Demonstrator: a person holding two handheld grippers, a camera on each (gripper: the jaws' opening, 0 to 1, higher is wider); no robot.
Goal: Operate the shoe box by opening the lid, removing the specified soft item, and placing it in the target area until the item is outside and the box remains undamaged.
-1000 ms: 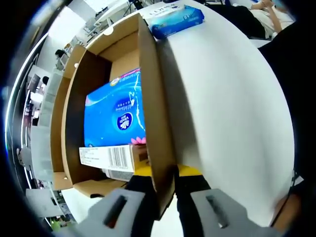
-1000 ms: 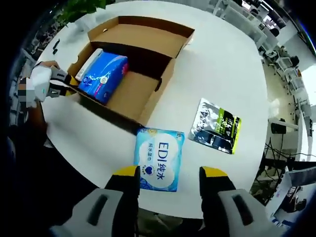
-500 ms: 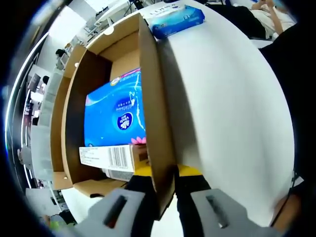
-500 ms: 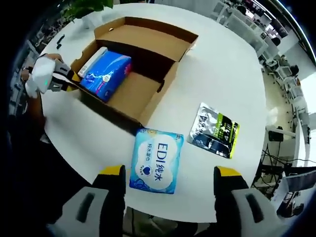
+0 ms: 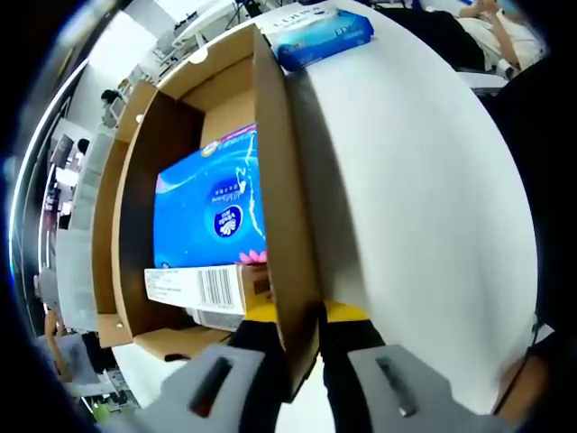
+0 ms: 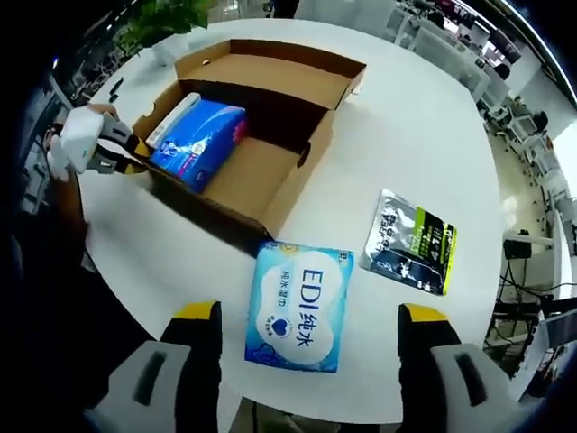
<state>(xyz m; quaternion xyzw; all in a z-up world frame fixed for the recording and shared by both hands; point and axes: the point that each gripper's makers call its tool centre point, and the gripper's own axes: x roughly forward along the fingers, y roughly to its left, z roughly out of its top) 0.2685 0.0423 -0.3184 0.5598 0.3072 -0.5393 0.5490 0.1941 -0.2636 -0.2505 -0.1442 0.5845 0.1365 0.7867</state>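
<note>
Lid open, left gripper [image 5: 297, 338] pinching the shoe box [image 6: 236, 171] wall to steady it, right gripper [image 6: 311, 316] spread wide and empty above the EDI pack [image 6: 300, 307] (already out on the table [image 6: 433, 162]); next, probably reaching for the blue pack [image 5: 209, 212] inside.

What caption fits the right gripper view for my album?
Open right gripper hovers over a blue wipes pack beside the open shoe box.

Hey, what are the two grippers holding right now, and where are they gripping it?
The left gripper is clamped on the shoe box, on its side wall near a corner. The right gripper is open, holding nothing, above the EDI wipes pack.
</note>
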